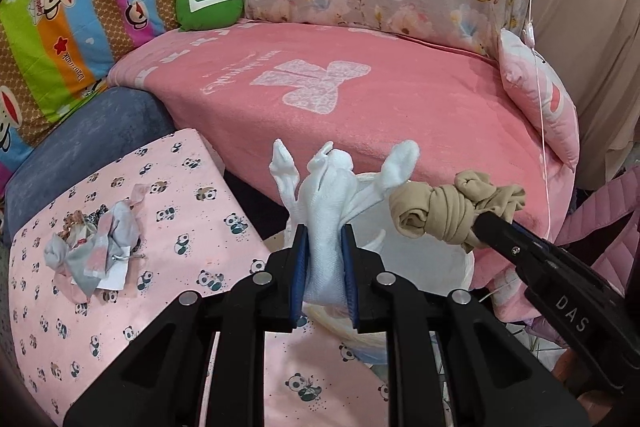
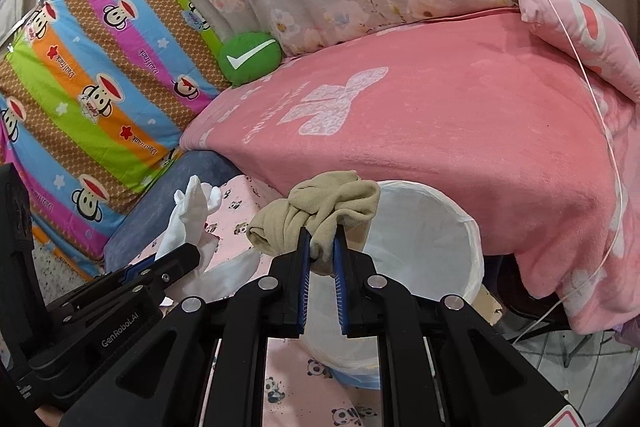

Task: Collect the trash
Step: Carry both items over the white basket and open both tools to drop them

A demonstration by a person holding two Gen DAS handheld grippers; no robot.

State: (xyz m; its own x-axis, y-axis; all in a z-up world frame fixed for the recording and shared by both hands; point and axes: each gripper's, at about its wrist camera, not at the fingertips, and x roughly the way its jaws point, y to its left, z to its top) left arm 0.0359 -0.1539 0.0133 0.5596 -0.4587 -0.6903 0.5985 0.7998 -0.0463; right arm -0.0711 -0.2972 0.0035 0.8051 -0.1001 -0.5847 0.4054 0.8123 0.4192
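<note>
My left gripper point(image 1: 325, 247) is shut on a knotted white cloth point(image 1: 332, 195) and holds it above the near rim of a white-lined bin point(image 1: 424, 259). My right gripper point(image 2: 321, 239) is shut on a knotted beige cloth point(image 2: 320, 211) and holds it over the same bin point(image 2: 424, 239). In the left wrist view the right gripper point(image 1: 486, 223) comes in from the right with the beige cloth point(image 1: 440, 211). In the right wrist view the left gripper point(image 2: 188, 251) and white cloth point(image 2: 188, 215) are at the left. A crumpled grey-pink cloth pile point(image 1: 96, 247) lies on the panda-print surface point(image 1: 192, 227).
A pink blanket point(image 1: 360, 99) covers the sofa seat behind the bin. A green check-mark cushion point(image 1: 210, 3) and a striped monkey-print blanket point(image 1: 72, 7) are at the back left. A pink pillow point(image 1: 540, 99) and a hanging white cord point(image 1: 536, 67) are at the right.
</note>
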